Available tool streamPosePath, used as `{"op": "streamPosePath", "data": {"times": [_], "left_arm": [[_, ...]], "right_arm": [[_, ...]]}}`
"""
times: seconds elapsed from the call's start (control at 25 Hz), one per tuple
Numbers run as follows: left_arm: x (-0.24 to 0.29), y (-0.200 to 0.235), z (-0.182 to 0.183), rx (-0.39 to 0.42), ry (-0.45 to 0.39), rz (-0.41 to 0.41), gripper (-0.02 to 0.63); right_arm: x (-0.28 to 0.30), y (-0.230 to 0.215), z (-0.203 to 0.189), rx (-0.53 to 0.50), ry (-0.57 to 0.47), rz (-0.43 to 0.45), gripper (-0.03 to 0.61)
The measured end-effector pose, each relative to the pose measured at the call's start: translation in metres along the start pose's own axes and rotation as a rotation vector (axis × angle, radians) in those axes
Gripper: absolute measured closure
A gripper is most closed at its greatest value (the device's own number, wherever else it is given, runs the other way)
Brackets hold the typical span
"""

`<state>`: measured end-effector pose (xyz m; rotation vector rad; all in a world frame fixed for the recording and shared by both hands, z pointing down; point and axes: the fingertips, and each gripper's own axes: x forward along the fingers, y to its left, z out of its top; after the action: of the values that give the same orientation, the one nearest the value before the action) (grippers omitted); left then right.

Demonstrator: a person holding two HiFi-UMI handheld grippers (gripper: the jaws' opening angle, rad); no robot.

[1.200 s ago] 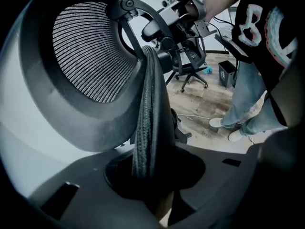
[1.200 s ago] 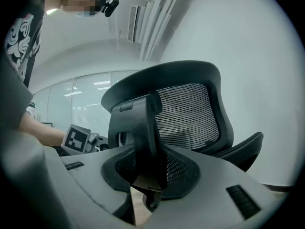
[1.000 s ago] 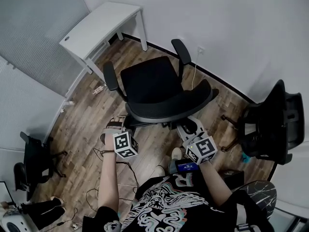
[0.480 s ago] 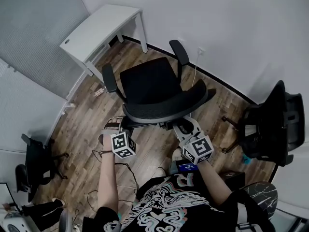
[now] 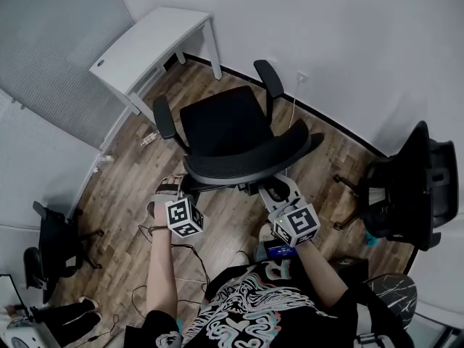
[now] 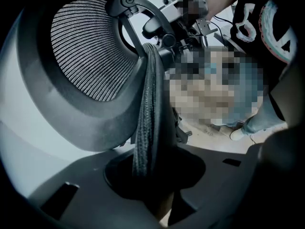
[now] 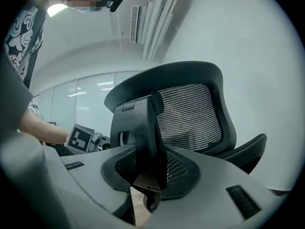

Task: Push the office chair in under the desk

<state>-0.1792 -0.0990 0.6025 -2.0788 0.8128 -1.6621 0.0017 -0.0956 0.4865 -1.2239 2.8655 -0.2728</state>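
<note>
While left gripper [image 6: 148, 174] pinches backrest rim [image 6: 147, 104], right gripper [image 7: 148, 173] likewise (narrow).

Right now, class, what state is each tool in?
Left tool: closed on the office chair backrest, at its edge.
Right tool: closed on the same backrest's rear support.

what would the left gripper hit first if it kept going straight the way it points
The black mesh office chair: the left gripper has its jaws closed on the backrest's edge, so it is in contact now.
</note>
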Motion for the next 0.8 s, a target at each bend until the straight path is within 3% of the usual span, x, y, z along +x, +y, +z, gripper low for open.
{"op": "streamPosePath", "data": {"times": [0.8], "left_arm": [[0.009,0.011,-0.003,-0.016,0.013,-0.003,0.479]], "right_arm": [[0.016,-0.008,0.001,-0.002,0.017,0.026,0.476]]}}
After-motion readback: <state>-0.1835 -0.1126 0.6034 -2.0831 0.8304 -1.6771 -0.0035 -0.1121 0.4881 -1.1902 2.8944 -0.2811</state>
